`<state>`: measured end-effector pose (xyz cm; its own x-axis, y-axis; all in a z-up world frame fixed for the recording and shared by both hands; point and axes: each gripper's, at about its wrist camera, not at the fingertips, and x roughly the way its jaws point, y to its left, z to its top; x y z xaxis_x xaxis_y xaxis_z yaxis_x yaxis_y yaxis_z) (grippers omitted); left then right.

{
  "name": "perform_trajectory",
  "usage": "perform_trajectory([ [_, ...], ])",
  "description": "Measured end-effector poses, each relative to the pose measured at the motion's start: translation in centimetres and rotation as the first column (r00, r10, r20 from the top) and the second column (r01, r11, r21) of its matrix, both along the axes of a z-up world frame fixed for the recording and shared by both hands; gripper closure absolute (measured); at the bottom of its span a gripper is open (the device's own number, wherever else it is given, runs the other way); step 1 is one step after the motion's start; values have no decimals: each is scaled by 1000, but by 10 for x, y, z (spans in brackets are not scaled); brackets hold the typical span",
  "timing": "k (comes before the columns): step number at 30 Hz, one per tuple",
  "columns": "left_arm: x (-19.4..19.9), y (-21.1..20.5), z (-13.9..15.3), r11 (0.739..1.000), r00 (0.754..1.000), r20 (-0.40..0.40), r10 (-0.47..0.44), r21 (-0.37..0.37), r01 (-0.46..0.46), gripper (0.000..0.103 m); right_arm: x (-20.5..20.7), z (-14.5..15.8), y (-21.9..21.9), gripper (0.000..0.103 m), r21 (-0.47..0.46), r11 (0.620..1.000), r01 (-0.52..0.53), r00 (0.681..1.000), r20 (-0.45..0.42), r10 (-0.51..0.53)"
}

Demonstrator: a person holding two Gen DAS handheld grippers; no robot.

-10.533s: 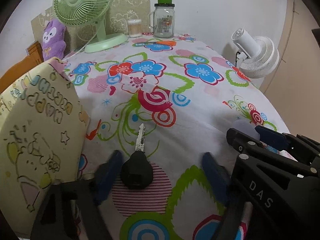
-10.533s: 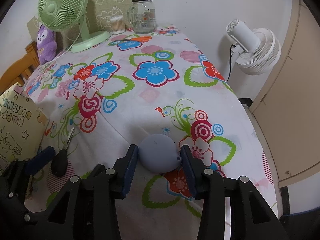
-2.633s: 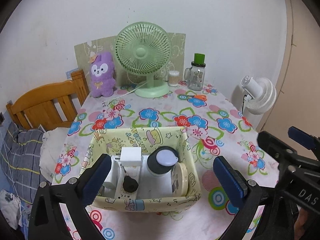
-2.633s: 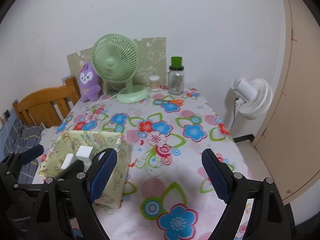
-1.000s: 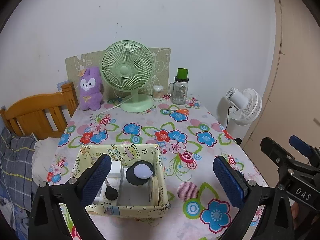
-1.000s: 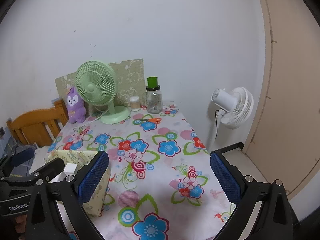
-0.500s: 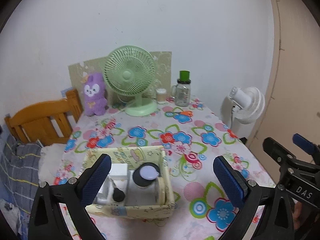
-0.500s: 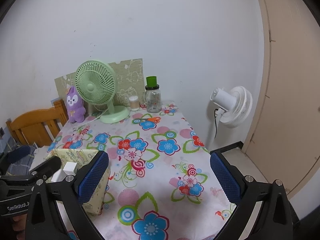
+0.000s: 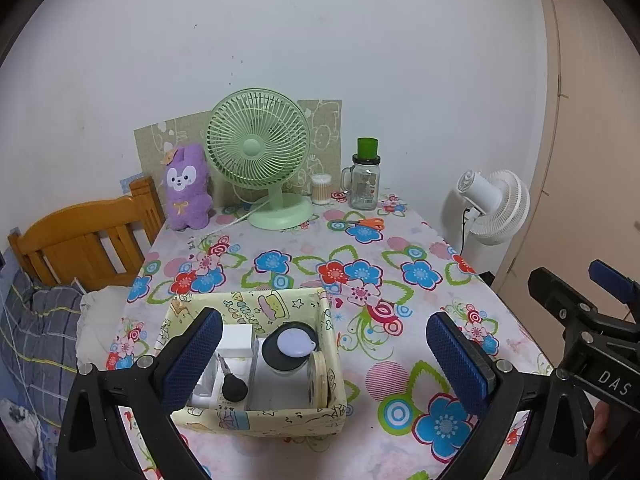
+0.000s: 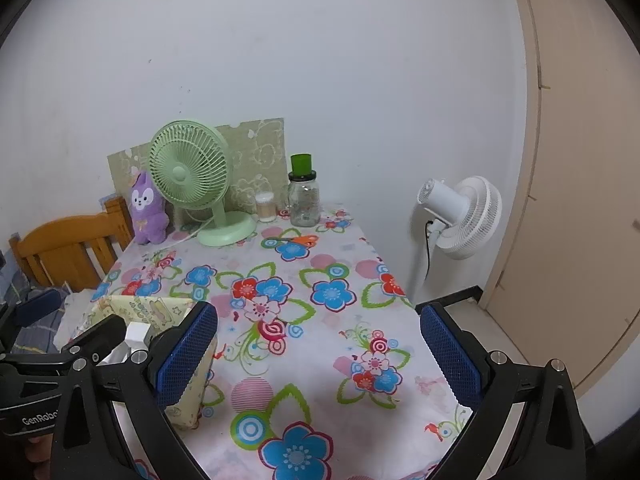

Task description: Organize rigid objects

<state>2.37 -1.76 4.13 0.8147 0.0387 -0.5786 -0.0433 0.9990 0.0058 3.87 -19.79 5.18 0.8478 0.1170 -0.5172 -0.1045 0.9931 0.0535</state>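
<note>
Both grippers have pulled back, spread wide and empty; only the left view shows the key (image 9: pixel 233 385) inside the box (image 9: pixel 256 416).

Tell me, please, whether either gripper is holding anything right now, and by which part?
Nothing is held: the left gripper and right gripper are both wide open above the table.

My left gripper (image 9: pixel 327 354) is matte black plastic with silver screws at the joints; its fingers (image 9: pixel 458 362) carry blue cross-hatched rubber pads. White "DAS" lettering marks my right gripper (image 10: pixel 318 354), built alike with blue pads and silver screws. "GenRobo" is printed in white on the left one. A bit of bare skin shows at the frame edge.
</note>
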Motion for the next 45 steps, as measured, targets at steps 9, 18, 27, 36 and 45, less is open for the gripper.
perform_trajectory([
  [9,0,-1,-1,1000,1000,2,5,16,-5,0,0,0,1,1,-5,1000,1,1000,2,-1],
  [18,2,0,-2,1000,1000,1,4,21,-4,0,2,0,2,0,-8,1000,2,1000,-1,-2],
  [27,3,1,-5,1000,1000,-4,8,20,-8,0,1,-1,3,0,-10,1000,1,1000,1,-1],
  [36,4,-1,-7,1000,1000,-7,7,23,-7,0,1,-1,4,0,-11,1000,0,1000,2,0],
  [45,6,-2,-10,1000,1000,-14,7,17,-7,0,3,-2,5,0,-19,1000,-5,1000,-1,5],
])
